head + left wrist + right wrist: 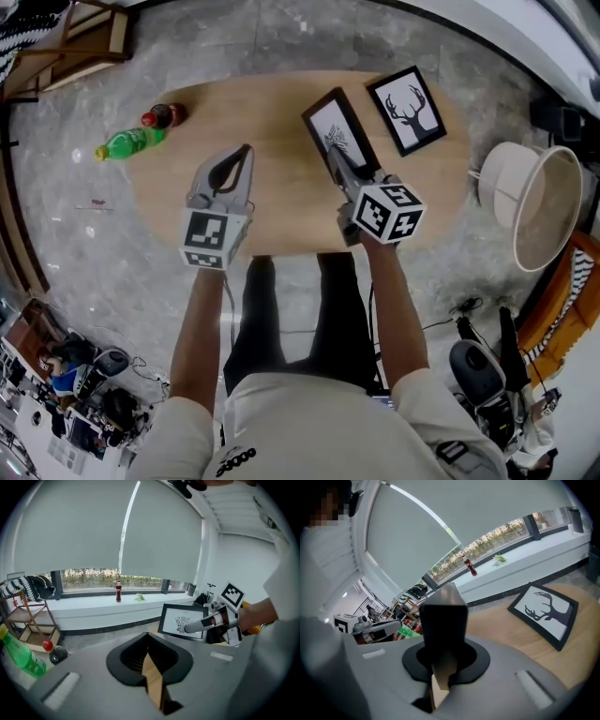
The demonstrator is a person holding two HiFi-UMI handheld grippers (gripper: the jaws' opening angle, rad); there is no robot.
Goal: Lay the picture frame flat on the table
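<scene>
Your right gripper (334, 157) is clamped onto the picture frame (333, 129), with the jaws pinched on the near end of its black border. In the right gripper view that border stands up as a dark bar squeezed between the two jaws. The frame carries a plant drawing on white. It sits over the middle of the table (281, 112), tilted rather than flat, with its printed face turned up toward you and a little to your left. No view shows whether its far edge touches the table

Your left gripper (246, 152) is closed with nothing in it: the tips meet, and only the table's wood shows through the thin slit between the jaws. It hovers over the left half of the table, apart from the frame, pointing across the table away from you

A deer frame (409, 110), with a black antlered head on white, lies flat at the table's far right end, near the held frame with a gap between them. At the table's left rim a green bottle (131, 142) and a red-capped dark bottle (164, 115) lie side by side; you cannot tell whether they rest on the table or on the floor beside it. A white lampshade (530, 202) lies on the floor off the table's right end. In the left gripper view, a cola bottle (118, 591) stands upright on a long window ledge (93, 604) beyond the table's far side
</scene>
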